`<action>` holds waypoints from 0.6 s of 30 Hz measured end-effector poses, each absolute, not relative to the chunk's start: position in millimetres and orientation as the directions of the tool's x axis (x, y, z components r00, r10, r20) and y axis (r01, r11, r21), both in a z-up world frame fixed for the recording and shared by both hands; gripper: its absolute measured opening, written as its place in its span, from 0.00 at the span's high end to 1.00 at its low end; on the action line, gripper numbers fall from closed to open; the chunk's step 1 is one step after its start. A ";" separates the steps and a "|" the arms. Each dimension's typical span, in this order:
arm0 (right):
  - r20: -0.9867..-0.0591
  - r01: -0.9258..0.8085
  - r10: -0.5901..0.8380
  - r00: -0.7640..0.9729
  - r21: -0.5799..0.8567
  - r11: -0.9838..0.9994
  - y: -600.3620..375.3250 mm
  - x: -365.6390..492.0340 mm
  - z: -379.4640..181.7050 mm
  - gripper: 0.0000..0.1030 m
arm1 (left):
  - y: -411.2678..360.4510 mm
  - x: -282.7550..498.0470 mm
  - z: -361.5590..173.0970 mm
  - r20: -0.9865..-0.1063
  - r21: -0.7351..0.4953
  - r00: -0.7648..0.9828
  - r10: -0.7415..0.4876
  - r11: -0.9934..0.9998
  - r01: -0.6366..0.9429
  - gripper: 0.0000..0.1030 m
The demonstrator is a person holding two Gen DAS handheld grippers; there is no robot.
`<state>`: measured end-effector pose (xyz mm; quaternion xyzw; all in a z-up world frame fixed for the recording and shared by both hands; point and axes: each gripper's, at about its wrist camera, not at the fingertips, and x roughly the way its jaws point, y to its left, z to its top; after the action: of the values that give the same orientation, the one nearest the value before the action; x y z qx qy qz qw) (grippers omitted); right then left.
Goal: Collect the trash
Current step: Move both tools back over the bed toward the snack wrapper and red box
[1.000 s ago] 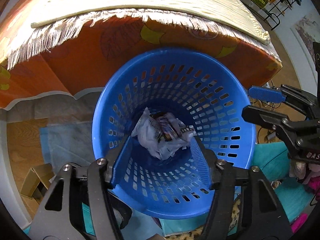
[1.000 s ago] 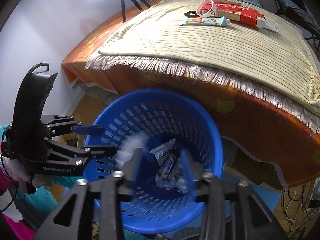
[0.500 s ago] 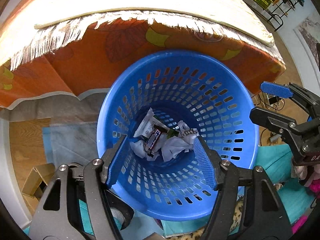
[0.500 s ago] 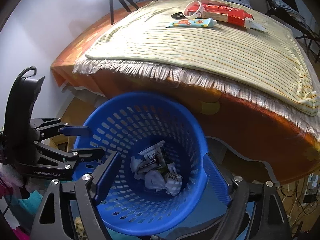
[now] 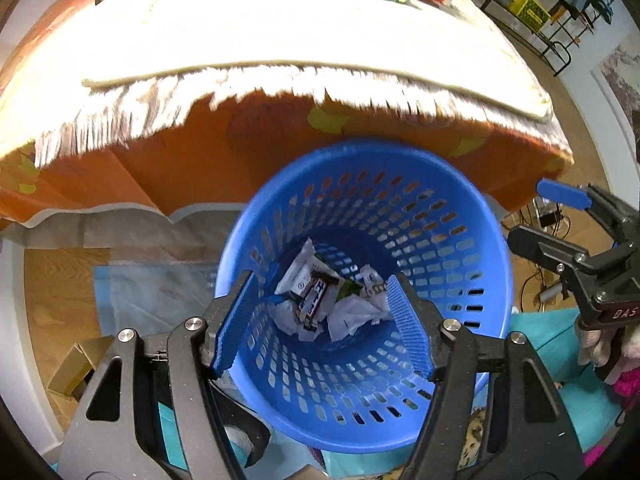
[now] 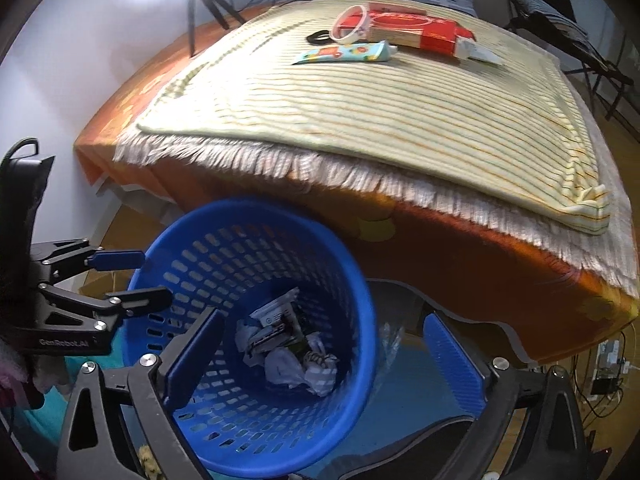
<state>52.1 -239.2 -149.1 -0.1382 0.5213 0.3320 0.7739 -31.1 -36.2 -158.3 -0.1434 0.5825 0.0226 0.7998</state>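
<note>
- The crumpled wrappers and paper are seen at the bottom of the blue basket, on the floor against the bed's near edge.
- The left tool is held spread and empty above the basket; the right tool is empty, its jaws opening (one side outside the rim).
- Further items, a tube and a red box, lie near the bed's far edge beyond the fringed blanket; the right tool is judged nearer.

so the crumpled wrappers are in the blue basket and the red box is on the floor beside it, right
Not quite. The crumpled wrappers are in the blue basket, but the red box lies on the striped blanket on the bed, as the right wrist view shows.
</note>
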 end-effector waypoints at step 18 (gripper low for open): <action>-0.821 -0.628 0.460 0.337 0.168 0.760 -242.1 116.0 -99.2 0.02 | -9.2 37.3 -104.9 -0.907 -0.206 0.409 -0.101 0.953 -0.222 0.33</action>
<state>116.0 -242.1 -99.2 -0.0896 0.4683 0.3348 0.8128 37.3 -9.2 -104.9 -0.1488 0.5426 0.0364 0.8259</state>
